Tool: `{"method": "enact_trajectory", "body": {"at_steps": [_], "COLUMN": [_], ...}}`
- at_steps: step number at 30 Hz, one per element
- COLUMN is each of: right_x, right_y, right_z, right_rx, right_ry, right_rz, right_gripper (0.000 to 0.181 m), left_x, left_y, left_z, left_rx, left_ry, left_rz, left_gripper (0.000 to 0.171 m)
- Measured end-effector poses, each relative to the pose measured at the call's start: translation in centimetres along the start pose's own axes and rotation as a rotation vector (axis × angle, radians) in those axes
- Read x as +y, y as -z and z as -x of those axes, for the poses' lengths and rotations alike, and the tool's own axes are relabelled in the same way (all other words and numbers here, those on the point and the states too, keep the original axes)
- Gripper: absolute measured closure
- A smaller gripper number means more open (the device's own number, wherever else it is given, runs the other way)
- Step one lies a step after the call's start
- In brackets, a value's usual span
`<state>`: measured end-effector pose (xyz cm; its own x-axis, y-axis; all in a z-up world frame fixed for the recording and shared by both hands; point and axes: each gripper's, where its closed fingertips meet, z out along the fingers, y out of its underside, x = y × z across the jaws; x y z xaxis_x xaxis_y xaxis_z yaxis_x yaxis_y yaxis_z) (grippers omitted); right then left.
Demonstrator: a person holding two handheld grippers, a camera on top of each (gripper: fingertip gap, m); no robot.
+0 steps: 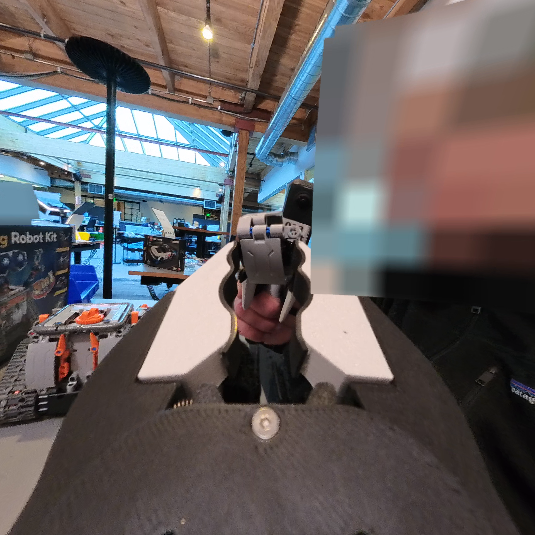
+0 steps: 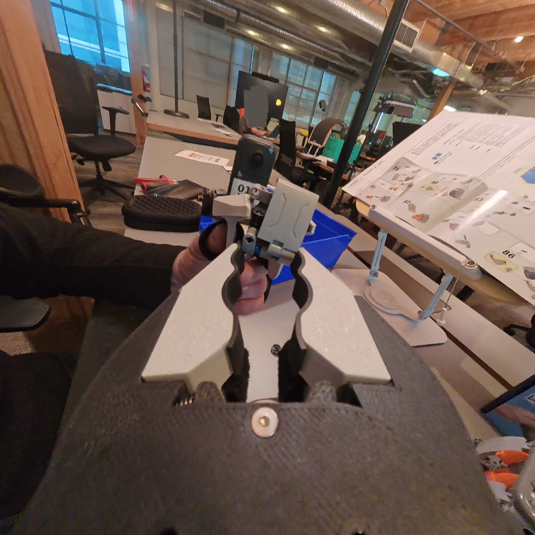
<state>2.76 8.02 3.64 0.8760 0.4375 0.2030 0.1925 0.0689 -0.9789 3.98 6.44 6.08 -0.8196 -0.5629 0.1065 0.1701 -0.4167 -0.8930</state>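
Workshop clutter around a blue bin [image 2: 330,246].
Instruction booklet [image 2: 463,185] on its stand right of it; black padded case [image 2: 162,212] left.

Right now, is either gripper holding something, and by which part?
Both close on one grey brick-built assembly. The left gripper pinches its panel end near the two pale prongs; the right gripper pinches the hinge end below the grey panel.

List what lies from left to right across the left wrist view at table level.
Printed kit box → tracked grey-and-orange model → grey brick assembly between the left gripper jaws → person's black jacket.
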Motion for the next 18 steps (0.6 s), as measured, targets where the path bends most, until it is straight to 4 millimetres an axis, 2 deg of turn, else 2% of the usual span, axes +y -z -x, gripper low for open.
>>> {"method": "enact_trajectory", "body": {"at_steps": [5, 10, 14, 18], "right_x": [0.3, 0.2, 0.0, 0.6], "right_y": [-0.1, 0.7, 1.2, 1.2], "right_z": [-0.4, -0.6, -0.8, -0.6], "right_rx": [-0.064, -0.117, -0.112, -0.158], "right_ry": [-0.096, -0.101, -0.035, -0.049], "right_rz": [-0.058, -0.102, -0.103, -0.091], "right_gripper": [0.149, 0.146, 0.139, 0.146], "left_x": [0.2, 0.7, 0.7, 1.4], "left_y": [0.1, -0.2, -0.1, -0.5], "left_z": [0.7, 0.8, 0.9, 0.7], "left_rx": [-0.045, -0.113, -0.148, -0.203], "left_ry": [-0.025, -0.142, -0.201, -0.345], "left_rz": [0.038, 0.122, 0.155, 0.228], "left_gripper": [0.137, 0.138, 0.138, 0.137]}}
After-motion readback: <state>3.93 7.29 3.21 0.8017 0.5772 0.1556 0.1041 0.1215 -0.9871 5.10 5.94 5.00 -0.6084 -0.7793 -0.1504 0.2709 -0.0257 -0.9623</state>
